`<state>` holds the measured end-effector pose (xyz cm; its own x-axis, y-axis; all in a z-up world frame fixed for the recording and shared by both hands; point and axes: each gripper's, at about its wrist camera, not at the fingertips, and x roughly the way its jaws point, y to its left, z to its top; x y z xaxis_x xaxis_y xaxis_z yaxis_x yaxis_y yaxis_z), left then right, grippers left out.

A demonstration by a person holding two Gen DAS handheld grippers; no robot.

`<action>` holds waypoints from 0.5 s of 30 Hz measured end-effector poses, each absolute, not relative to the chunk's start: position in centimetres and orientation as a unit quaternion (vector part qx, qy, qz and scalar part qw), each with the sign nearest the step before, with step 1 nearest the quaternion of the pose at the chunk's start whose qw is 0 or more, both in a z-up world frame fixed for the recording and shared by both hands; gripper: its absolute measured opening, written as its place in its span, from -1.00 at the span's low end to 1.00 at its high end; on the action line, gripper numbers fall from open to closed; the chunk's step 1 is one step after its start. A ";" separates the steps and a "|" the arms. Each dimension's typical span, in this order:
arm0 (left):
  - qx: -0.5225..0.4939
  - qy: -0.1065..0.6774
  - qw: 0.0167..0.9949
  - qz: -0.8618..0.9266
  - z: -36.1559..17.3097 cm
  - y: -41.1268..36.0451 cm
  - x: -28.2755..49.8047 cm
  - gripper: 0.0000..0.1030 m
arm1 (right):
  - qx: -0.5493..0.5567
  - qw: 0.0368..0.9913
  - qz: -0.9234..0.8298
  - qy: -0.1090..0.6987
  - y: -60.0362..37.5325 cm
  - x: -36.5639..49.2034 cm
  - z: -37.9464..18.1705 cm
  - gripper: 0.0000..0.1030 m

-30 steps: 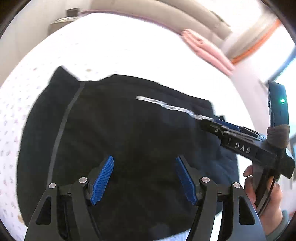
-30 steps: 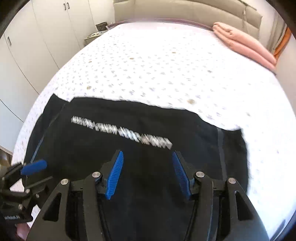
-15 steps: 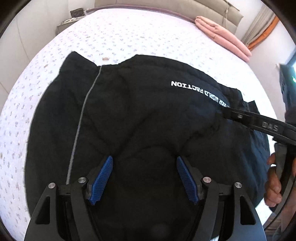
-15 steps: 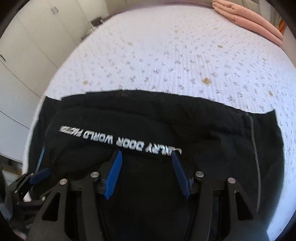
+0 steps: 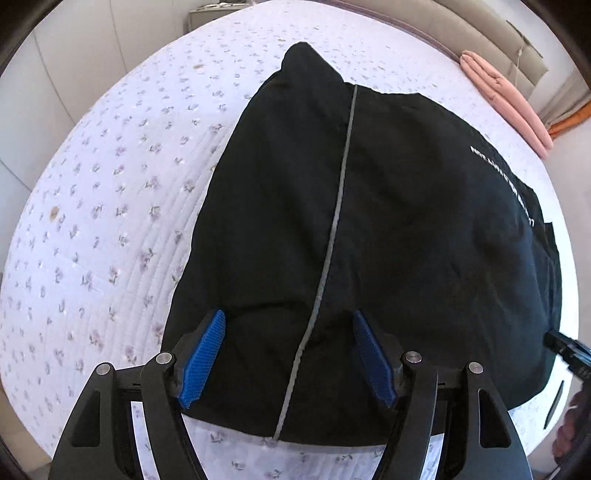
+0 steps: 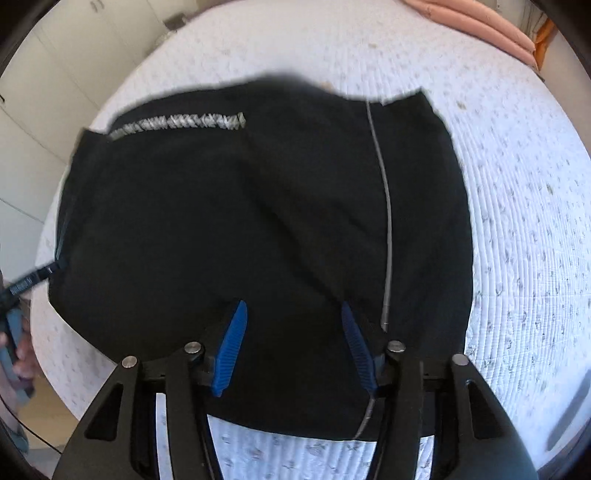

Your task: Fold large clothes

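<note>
I am looking down at the large black garment with a thin grey seam stripe and white lettering (image 5: 388, 229), which is lying across the bed with the white quilted cover printed with small flowers (image 5: 110, 206). It is looking already doubled into a broad, compact block, though I cannot tell how many folds it has had; I am judging at least one more fold and some smoothing are left.

My left claw (image 5: 288, 354) is hovering spread over the near hem, astride the grey stripe, pinching nothing. My right claw (image 6: 291, 343) is standing over the opposite near corner with its jaws closing, cloth lying beneath them but no pad pressing on it that I can make out.

Around the work, a folded pink blanket (image 5: 506, 99) is lying well apart by the beige padded headboard (image 5: 461, 33), and white wardrobe doors (image 6: 40, 88) are standing beside the bed. Nothing is blocking the garment.
</note>
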<state>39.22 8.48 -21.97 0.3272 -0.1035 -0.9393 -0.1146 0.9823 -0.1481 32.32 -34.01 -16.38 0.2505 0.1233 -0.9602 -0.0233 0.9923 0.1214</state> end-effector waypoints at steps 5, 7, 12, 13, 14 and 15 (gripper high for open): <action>-0.047 0.560 0.827 -0.018 -19.6 9.0 40.4 0.42 | 0.062 0.789 0.055 0.608 -35.4 32.9 -15.2 0.16; -0.049 0.561 0.826 -0.037 -18.6 10.3 41.3 0.42 | 0.073 0.795 0.036 0.601 -37.6 32.9 -14.5 0.54; -0.057 0.594 0.797 -0.086 -19.0 12.8 43.9 0.51 | 0.126 0.791 0.002 0.599 -44.1 33.6 -15.1 0.72; -0.054 0.596 0.797 -0.087 -19.6 13.0 44.1 0.51 | 0.140 0.788 0.005 0.600 -45.2 33.8 -15.6 0.73; -0.051 0.599 0.794 -0.085 -19.9 12.9 44.0 0.51 | 0.157 0.784 0.004 0.601 -46.7 34.1 -16.4 0.73; -0.051 0.603 0.791 -0.085 -20.4 13.3 44.5 0.51 | 0.173 0.779 0.005 0.603 -47.7 34.3 -17.2 0.73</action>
